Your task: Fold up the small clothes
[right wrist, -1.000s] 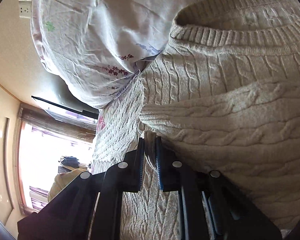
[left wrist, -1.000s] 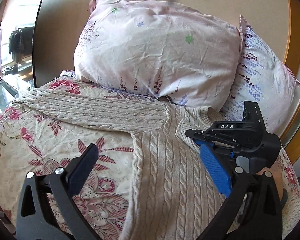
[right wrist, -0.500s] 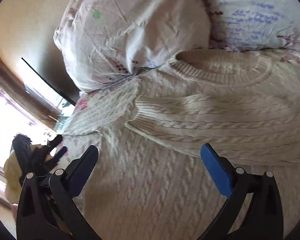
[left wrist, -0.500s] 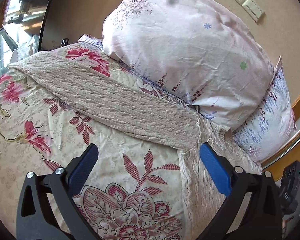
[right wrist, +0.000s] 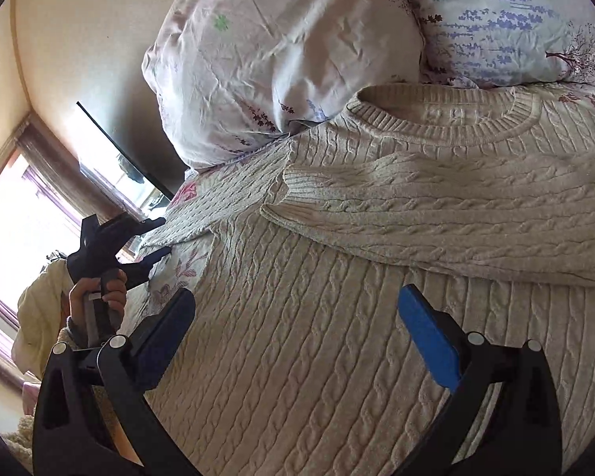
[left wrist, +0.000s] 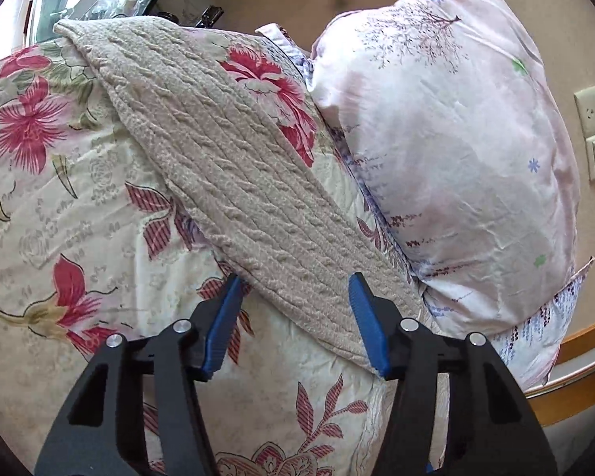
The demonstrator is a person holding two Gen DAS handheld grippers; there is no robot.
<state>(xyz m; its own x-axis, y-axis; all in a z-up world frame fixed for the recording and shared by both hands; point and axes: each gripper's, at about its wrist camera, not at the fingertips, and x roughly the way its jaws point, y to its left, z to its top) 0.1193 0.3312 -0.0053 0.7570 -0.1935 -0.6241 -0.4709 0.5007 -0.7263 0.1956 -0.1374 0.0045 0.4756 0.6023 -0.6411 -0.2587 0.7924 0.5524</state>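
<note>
Cream cable-knit sweater lay flat on the flowered quilt, collar toward the pillows.

One sleeve was folded across the sweater's chest, just below the collar; the other sleeve stretched out over the quilt, away from the body. The left gripper straddled that outstretched sleeve near the shoulder, jaws closing with the knit between them, pads not yet pressing. The right gripper hung above the sweater's body, jaws wide with nothing held. Beyond the collar leaned a pink pillow and a lavender-print pillow.
</note>
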